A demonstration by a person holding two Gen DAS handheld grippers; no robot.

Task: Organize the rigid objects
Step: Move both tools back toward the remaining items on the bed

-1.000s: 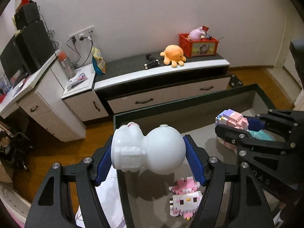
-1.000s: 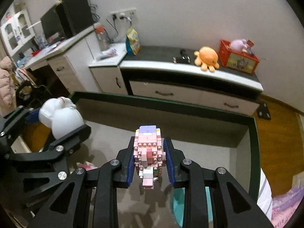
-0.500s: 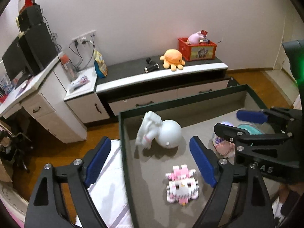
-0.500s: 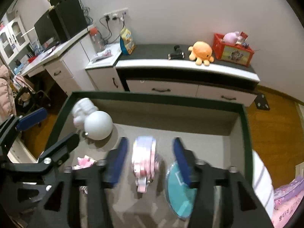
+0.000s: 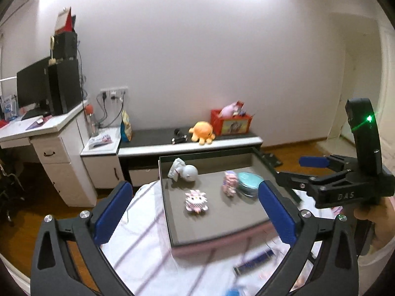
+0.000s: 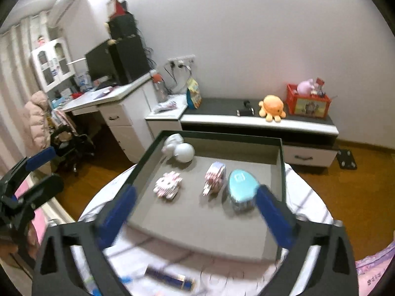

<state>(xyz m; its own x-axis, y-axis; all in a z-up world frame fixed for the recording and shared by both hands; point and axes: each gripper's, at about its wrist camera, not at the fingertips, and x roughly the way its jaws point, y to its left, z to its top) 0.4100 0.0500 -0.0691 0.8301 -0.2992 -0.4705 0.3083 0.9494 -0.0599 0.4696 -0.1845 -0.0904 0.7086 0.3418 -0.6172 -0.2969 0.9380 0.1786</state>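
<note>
Tray [image 6: 281, 172]: two brick figures [image 6: 168, 185] [image 6: 215, 176], one white figurine [image 6: 179, 148], one teal case [image 6: 242, 188].

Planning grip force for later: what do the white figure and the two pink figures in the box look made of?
White figure: probably hard plastic or resin, smooth, slightly glossy. Pink figure and taller pink figure: apparently small plastic building bricks, studded, stepped edges. Motion blur limits certainty.

Home bedroom, desk [image 6: 103, 101], plush octopus [image 6: 271, 108], drawers [image 6: 306, 157]

Black two-finger grippers showing blue pads

The left gripper [image 5: 195, 212] and right gripper [image 6: 195, 212] are wearing silver screws; white "DAS" lettering and a green light are showing on the right one.
</note>
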